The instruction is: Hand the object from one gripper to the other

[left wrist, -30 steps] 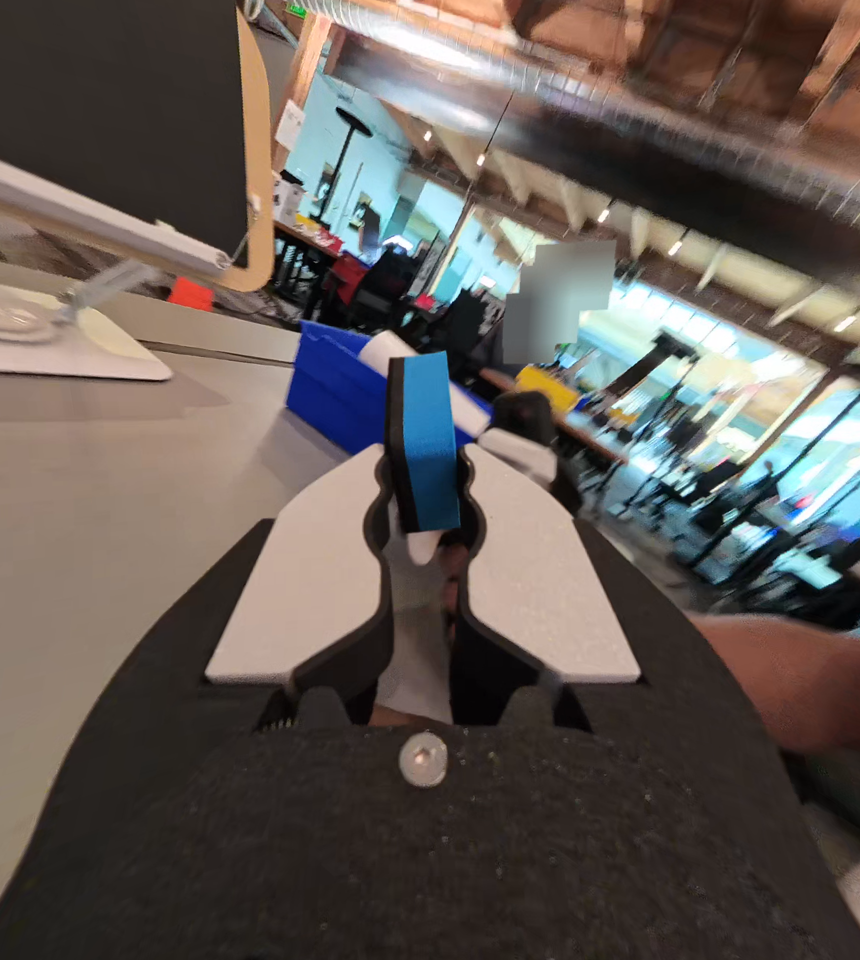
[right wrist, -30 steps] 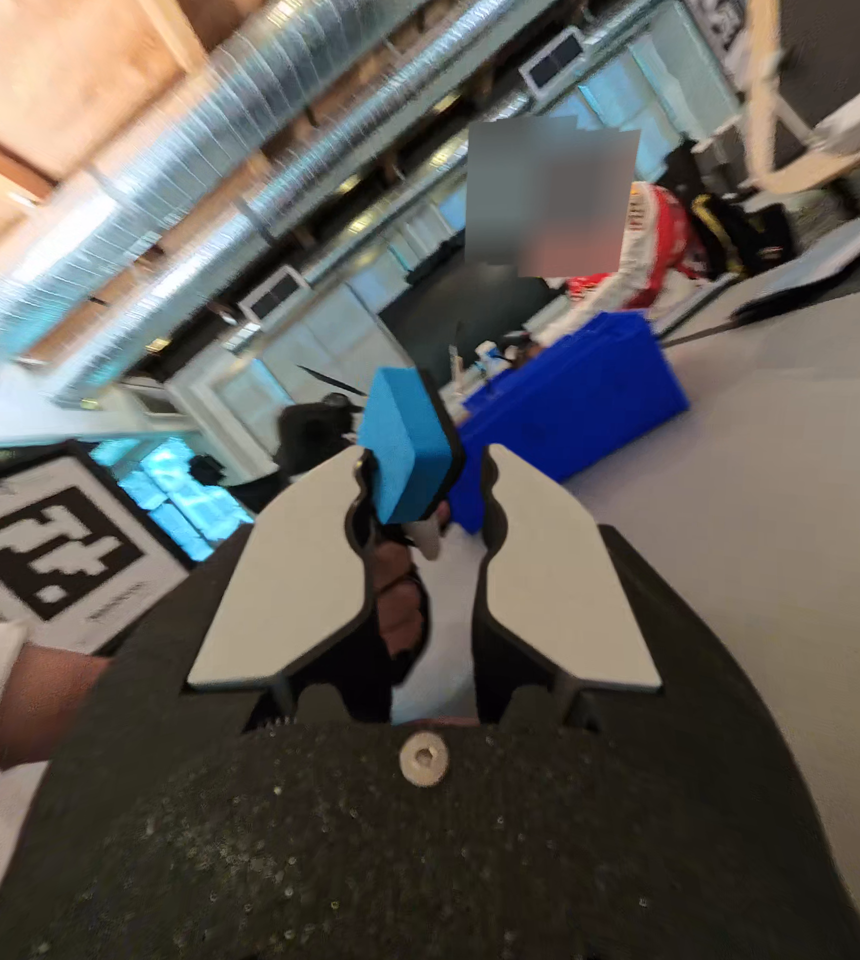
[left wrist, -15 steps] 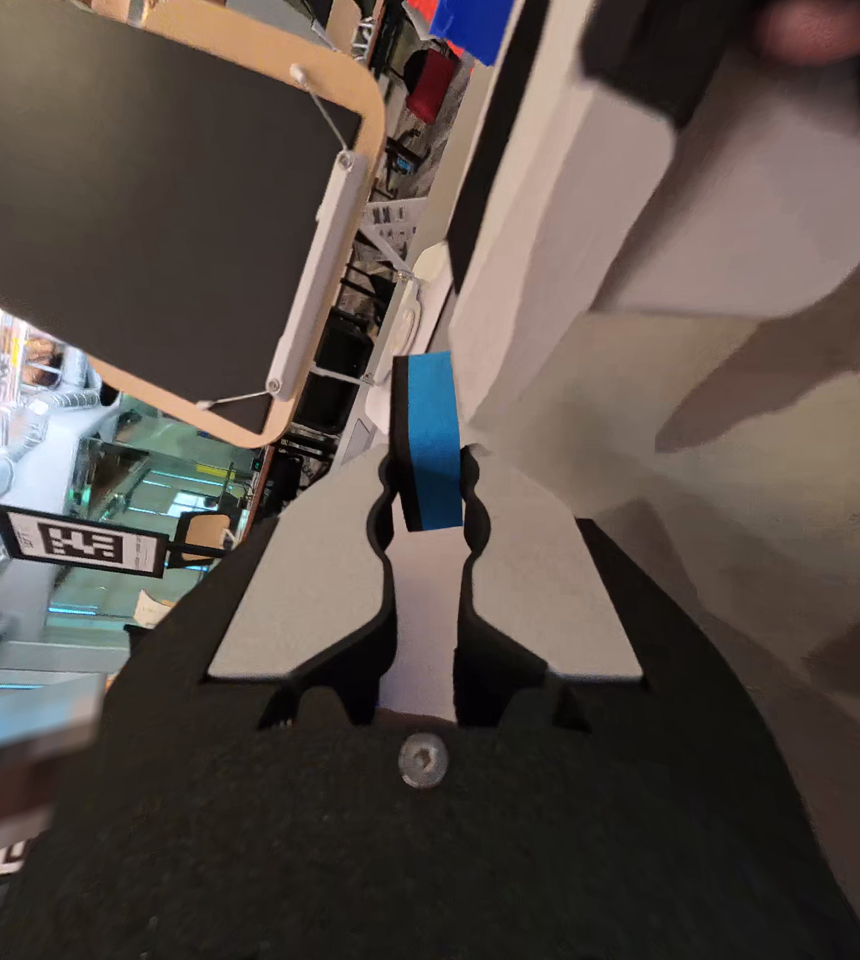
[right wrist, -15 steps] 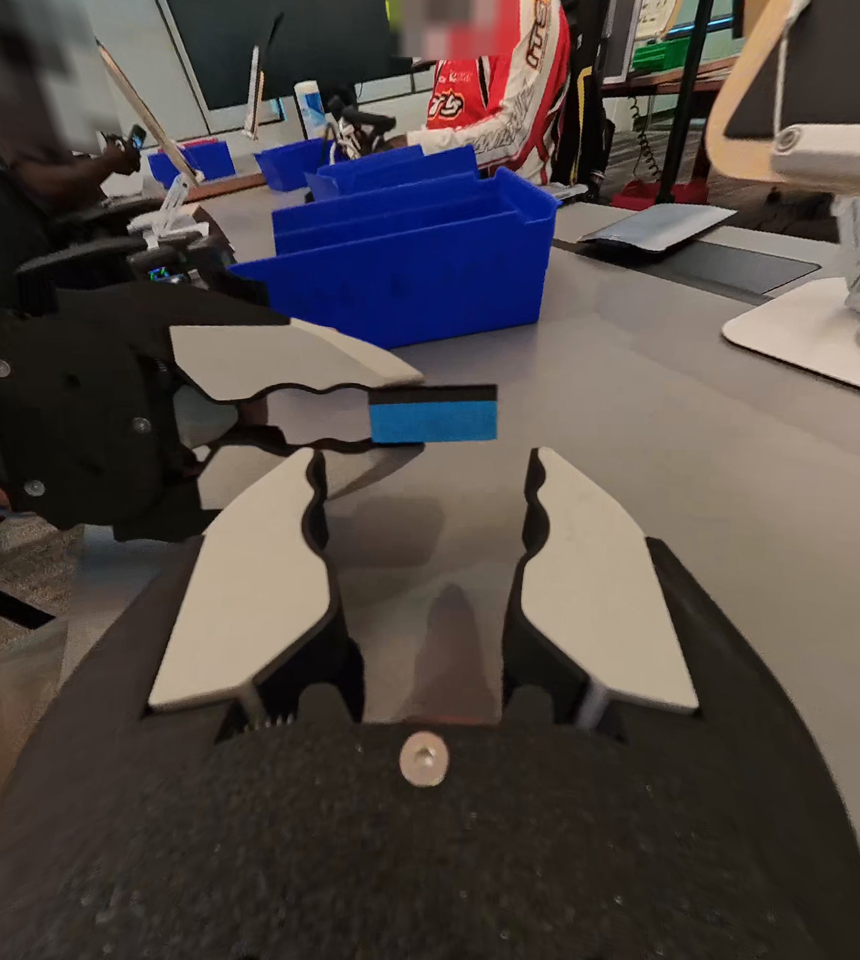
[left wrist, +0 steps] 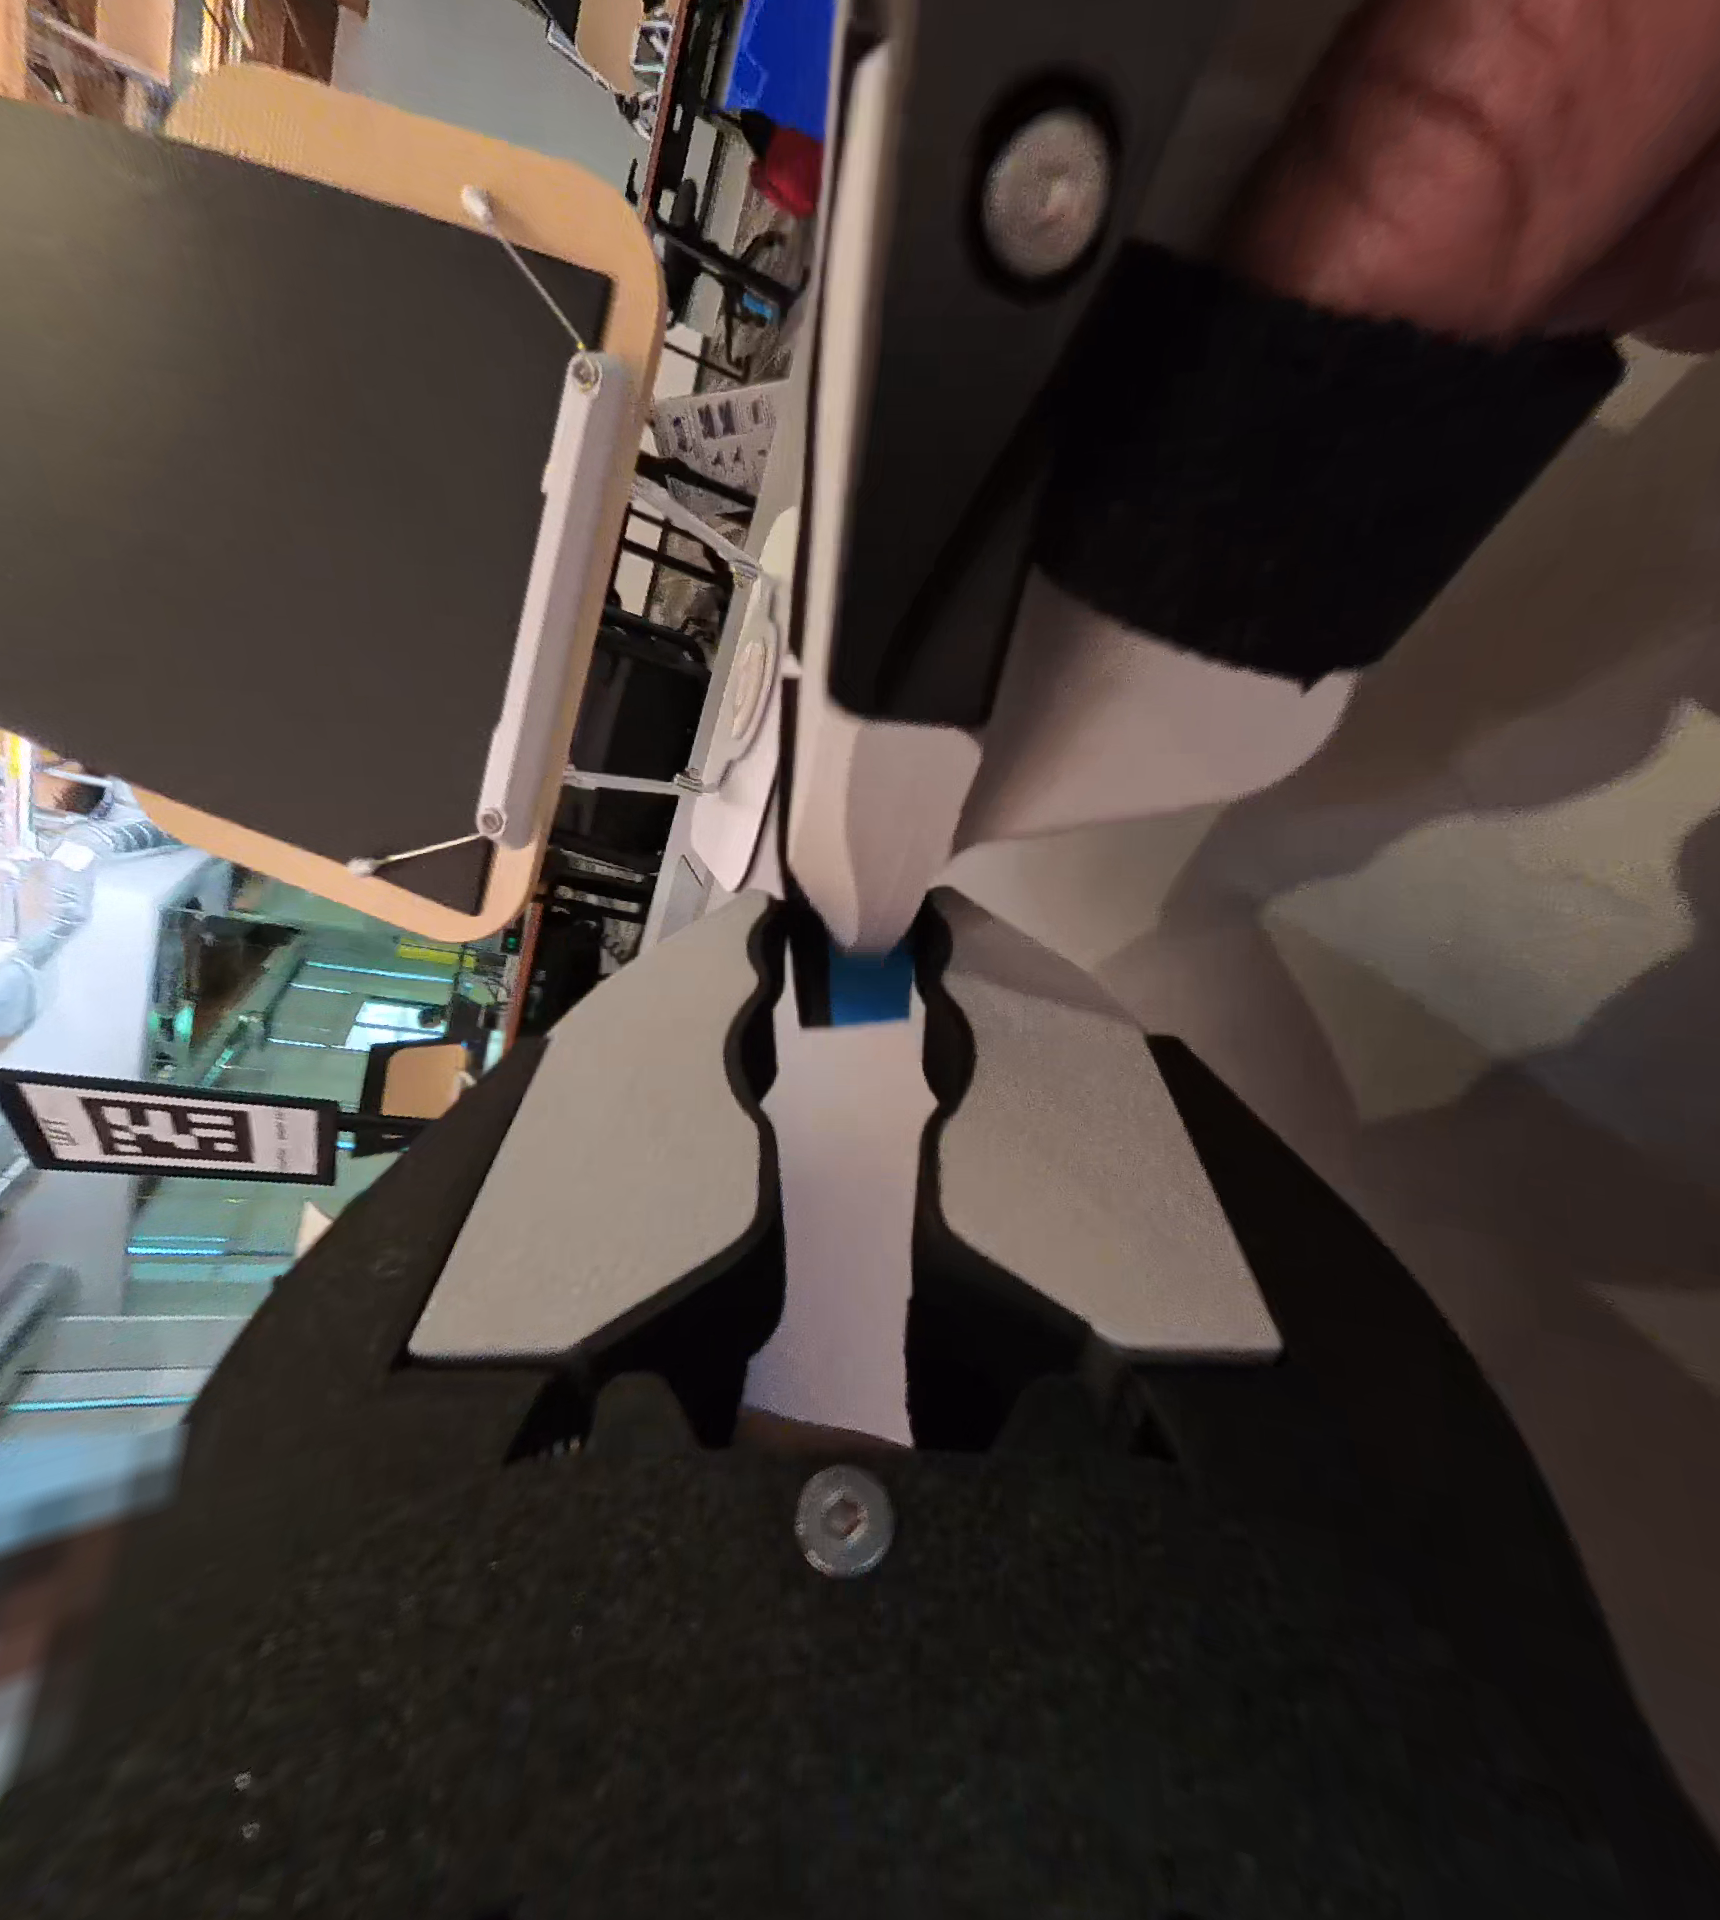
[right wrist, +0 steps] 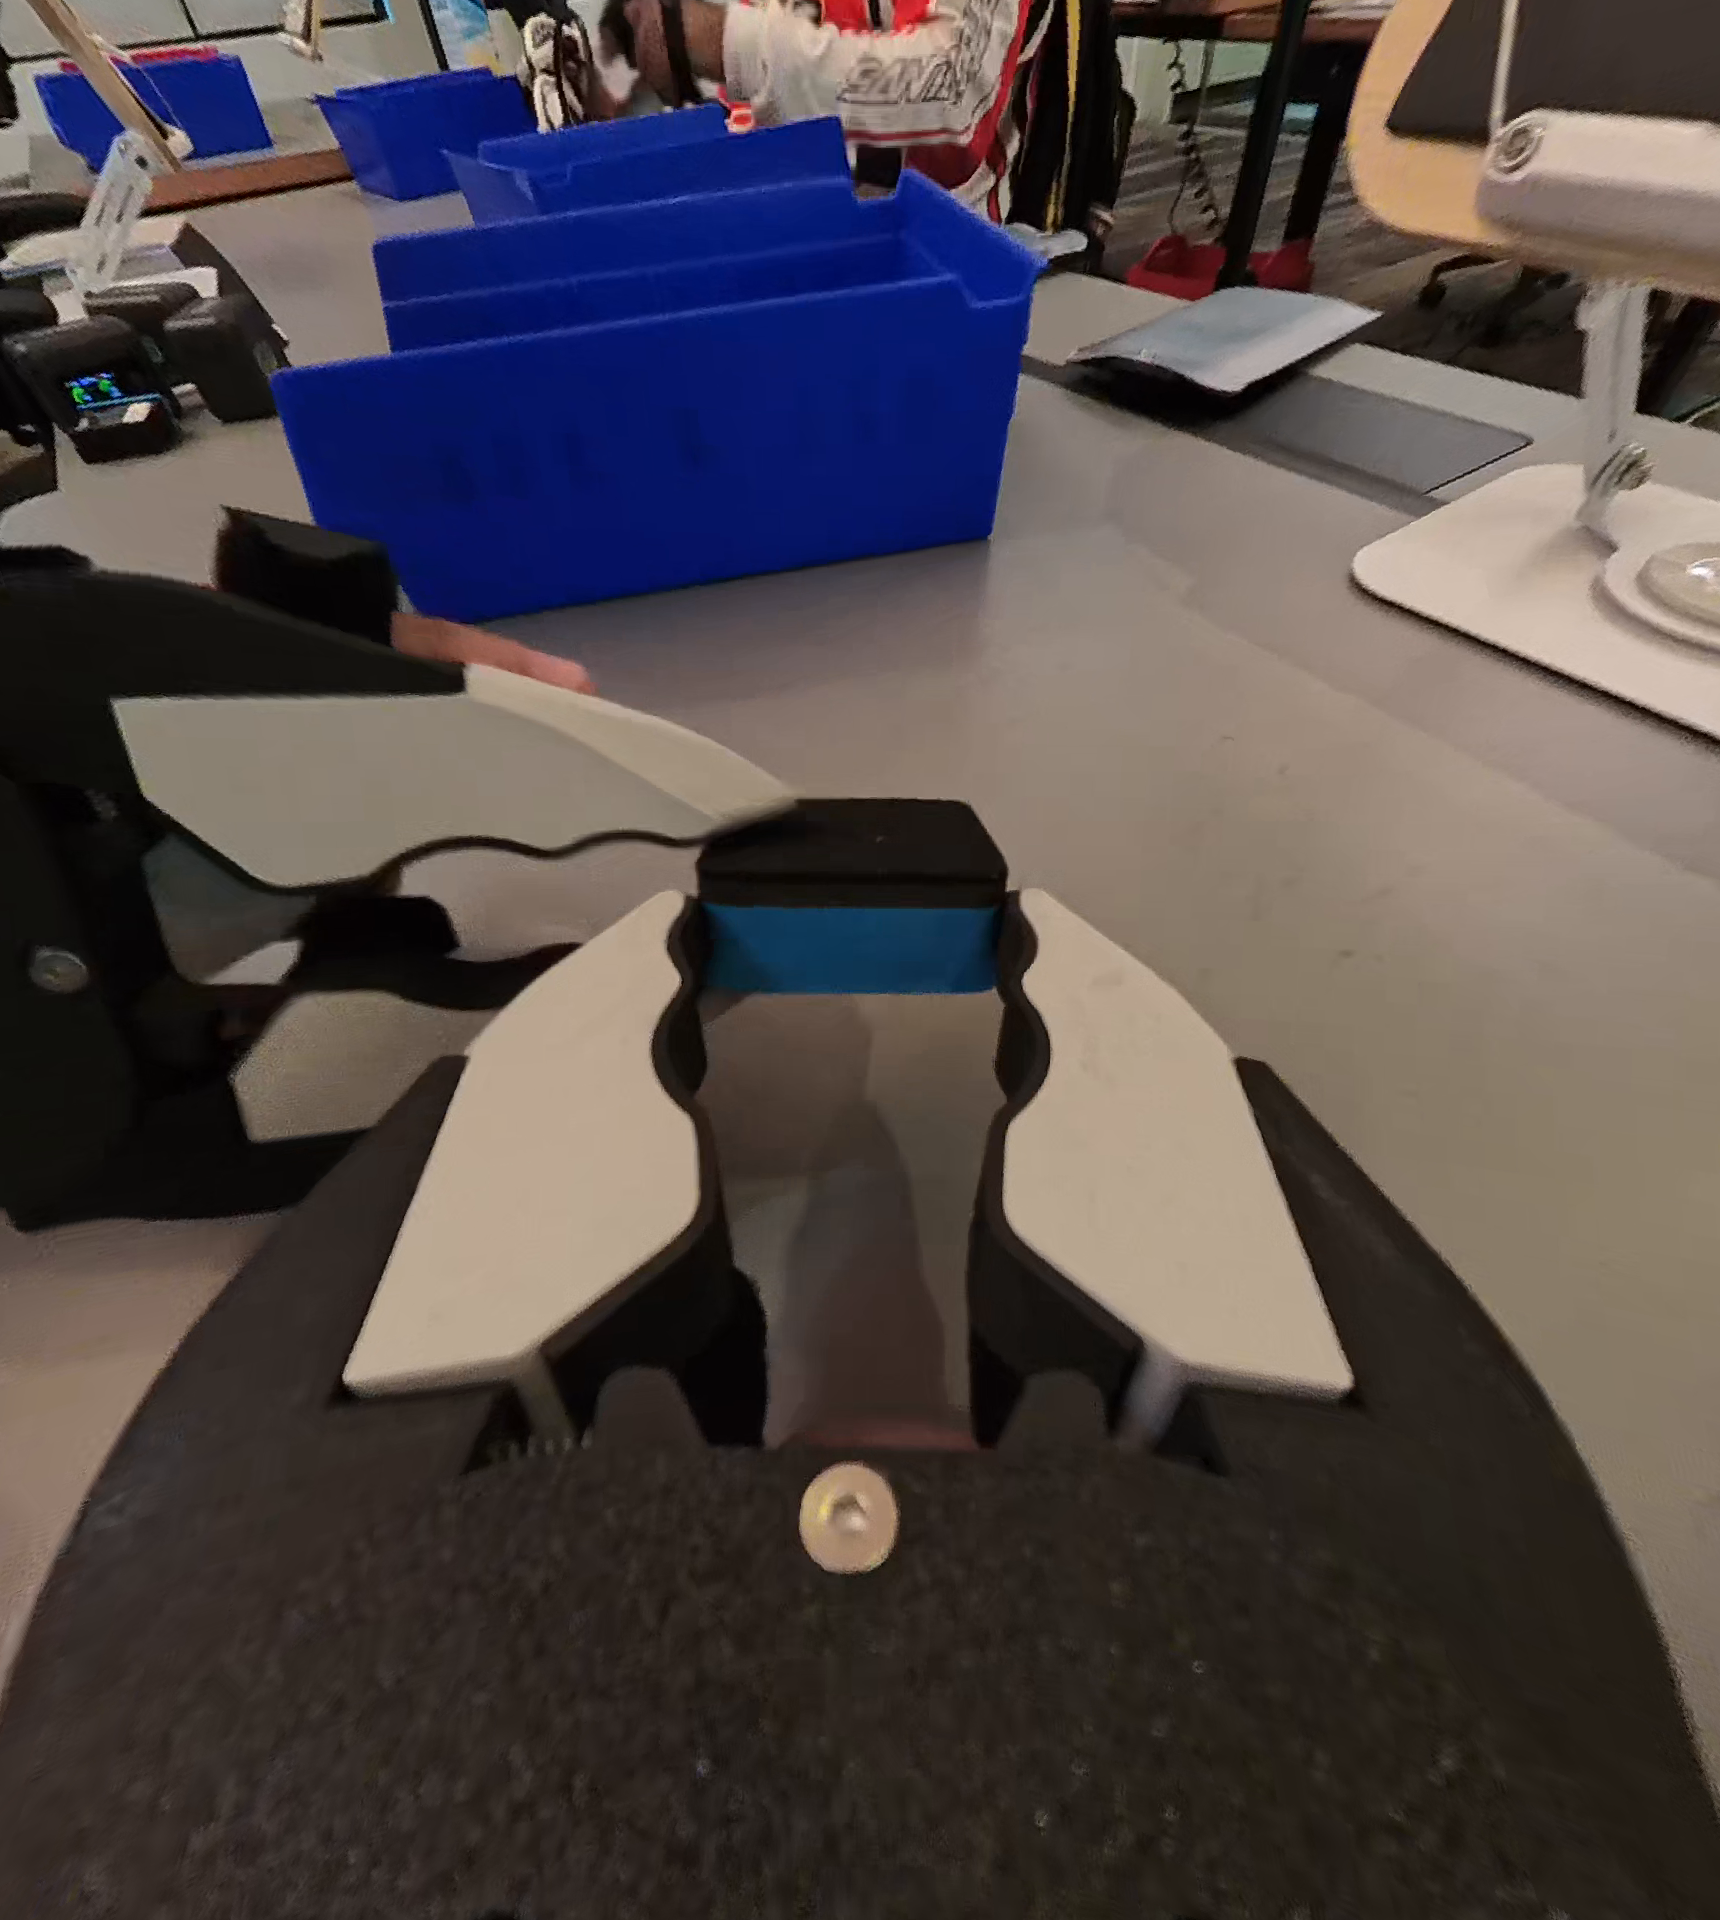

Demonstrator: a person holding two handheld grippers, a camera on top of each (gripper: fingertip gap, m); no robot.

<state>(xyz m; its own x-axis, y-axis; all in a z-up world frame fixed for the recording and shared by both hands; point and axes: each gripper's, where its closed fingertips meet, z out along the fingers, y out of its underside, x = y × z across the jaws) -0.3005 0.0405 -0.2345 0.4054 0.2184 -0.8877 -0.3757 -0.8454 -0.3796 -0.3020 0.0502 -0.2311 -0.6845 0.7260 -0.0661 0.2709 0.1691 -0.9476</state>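
A small rectangular foam block, blue with a black layer on top (right wrist: 851, 904), is held in the air above the grey desk (right wrist: 1355, 852), pinched from two directions at once. The right gripper (right wrist: 848, 940) is closed on the block's two short ends, so the block's long axis is spanned crosswise between its fingertips. The left gripper (left wrist: 851, 971) is closed on the same block across its thin dimension; in the right wrist view it is seen reaching in from the left, with its upper finger laid on the black face. In the left wrist view only a small part of the blue side is visible, the rest being hidden by a white finger of the right gripper. The two grips are thus set at right angles, without obstruction of either. The handover is judged to be at its midpoint: release by the left gripper is what remains. A blue plastic bin (right wrist: 648, 416) stands well behind.
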